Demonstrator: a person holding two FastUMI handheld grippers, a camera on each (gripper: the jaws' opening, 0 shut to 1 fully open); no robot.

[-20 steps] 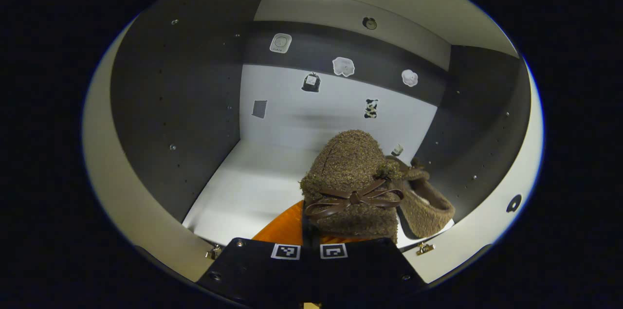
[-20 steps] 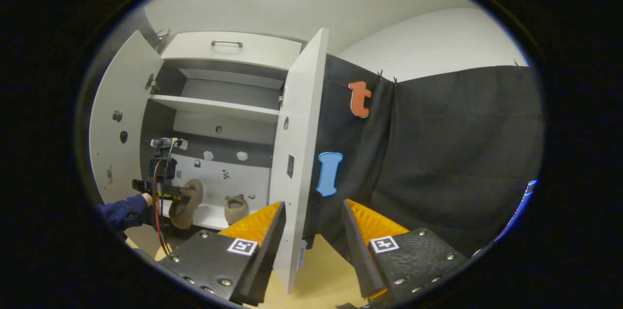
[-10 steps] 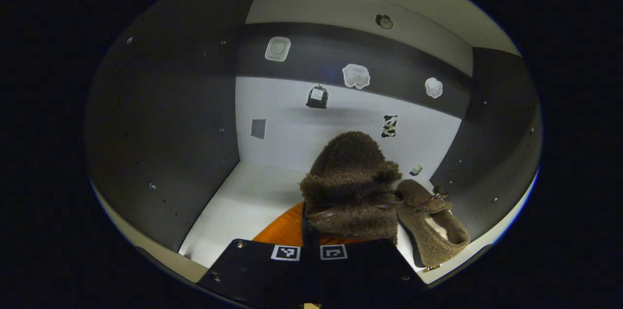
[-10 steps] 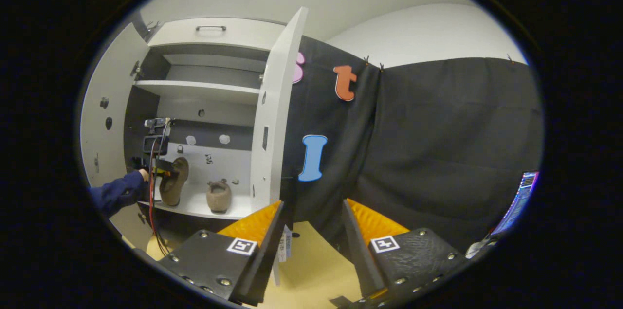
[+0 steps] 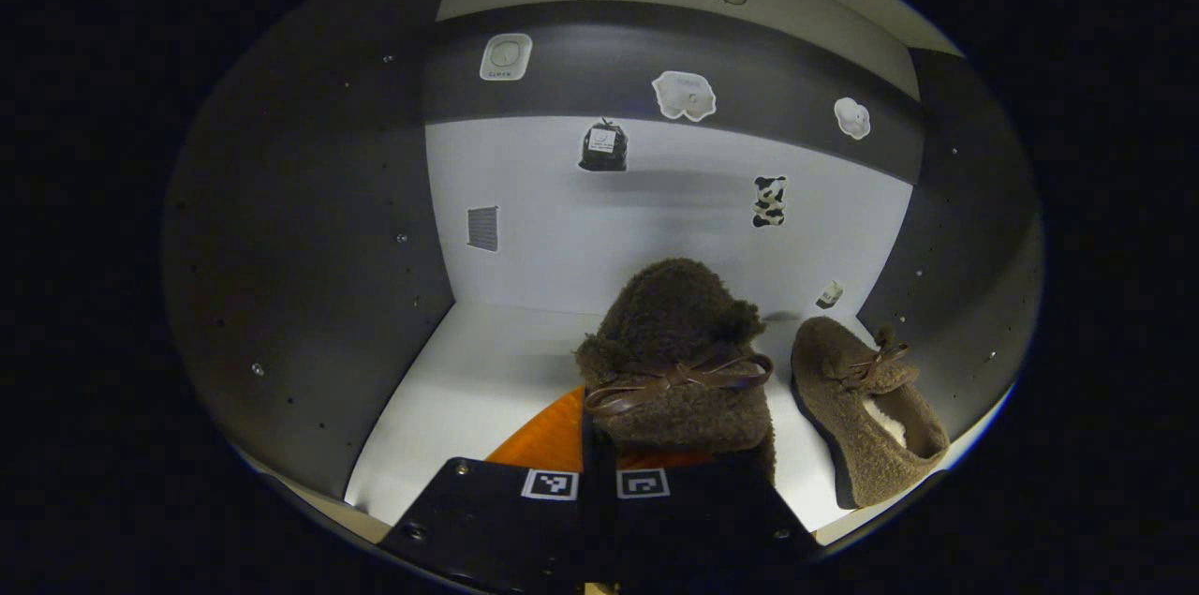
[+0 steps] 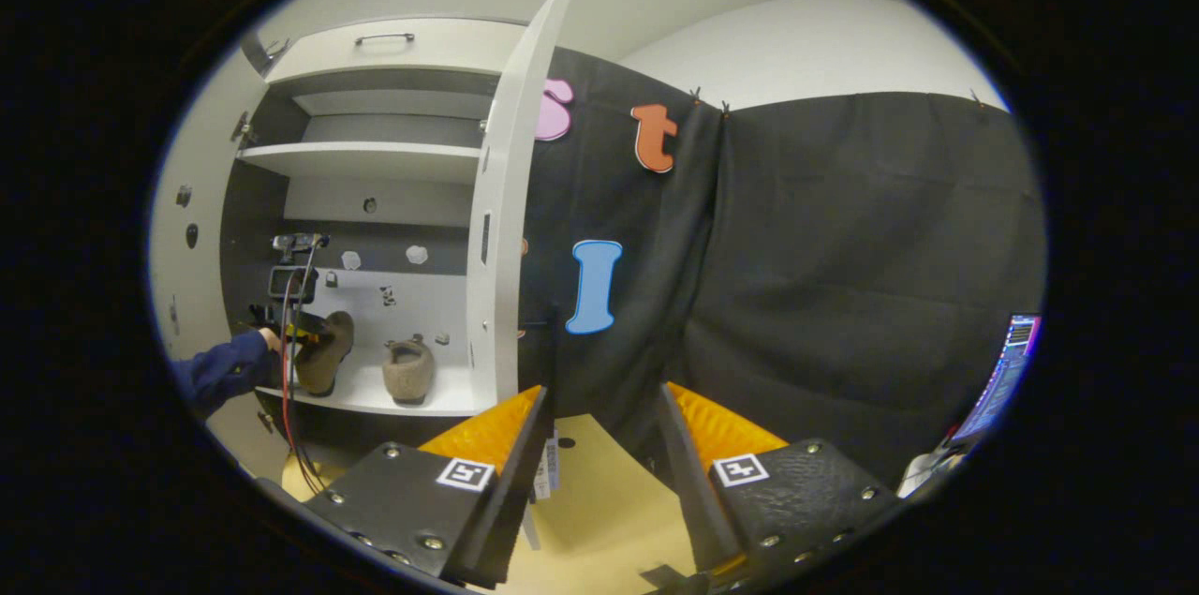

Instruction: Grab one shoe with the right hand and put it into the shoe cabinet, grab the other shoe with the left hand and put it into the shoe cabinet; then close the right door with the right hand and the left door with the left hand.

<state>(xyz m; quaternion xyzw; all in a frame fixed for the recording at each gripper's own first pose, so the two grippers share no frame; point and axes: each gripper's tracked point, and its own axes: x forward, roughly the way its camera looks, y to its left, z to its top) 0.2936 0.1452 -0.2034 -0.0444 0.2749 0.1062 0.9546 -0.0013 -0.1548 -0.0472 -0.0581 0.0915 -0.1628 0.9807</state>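
here, fuzzy brown bow-tied shoe [image 5: 679, 361] clamped in left jaws, right jaws wide

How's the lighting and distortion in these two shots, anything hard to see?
Left gripper view: dim inside the cabinet, side walls dark and bowed by the fisheye, held shoe sharp. Right gripper view: brighter; right door curves, both shoes small.

No wording or number could be read. Stickers [image 5: 685, 95] on the cabinet's back wall [image 5: 656, 230] were too small and blurred to make out; square coded markers [image 5: 550, 483] on the gripper bodies carried patterns only, no letters.
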